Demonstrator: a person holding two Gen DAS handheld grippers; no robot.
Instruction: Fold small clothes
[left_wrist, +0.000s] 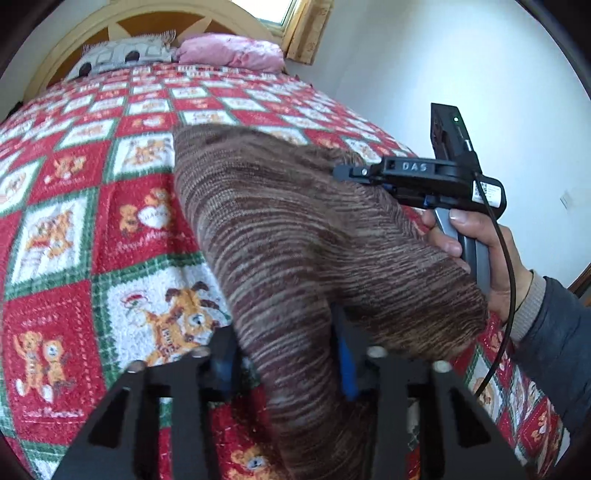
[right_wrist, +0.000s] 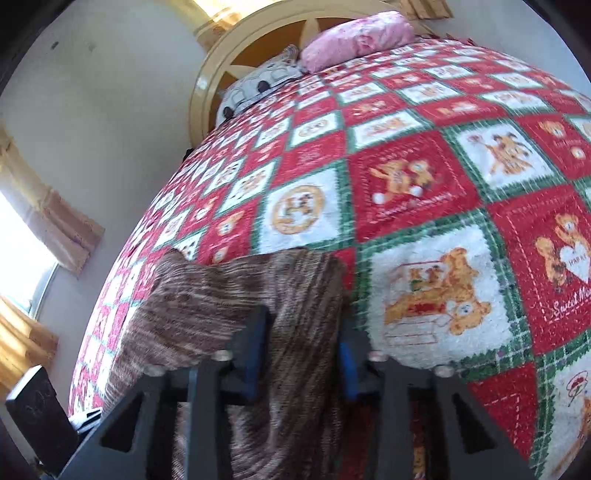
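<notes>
A brown striped knit garment (left_wrist: 280, 229) lies on the red, white and green teddy-bear blanket (left_wrist: 74, 229). A bunched fold of it runs up between the blue pads of my left gripper (left_wrist: 286, 369), which is shut on the cloth. In the left wrist view my right gripper (left_wrist: 341, 172) reaches in from the right, held by a hand (left_wrist: 491, 258), with its tips at the garment's far edge. In the right wrist view the garment (right_wrist: 207, 306) hangs in a fold between the blue pads of my right gripper (right_wrist: 301, 349), which presses on it.
The blanket (right_wrist: 424, 184) covers the whole bed. A pink pillow (left_wrist: 229, 51) and a grey patterned pillow (left_wrist: 122, 55) lie against the round wooden headboard (left_wrist: 66, 48). A white wall (left_wrist: 443, 74) stands to the right of the bed, and a curtained window (right_wrist: 22, 236) to its left.
</notes>
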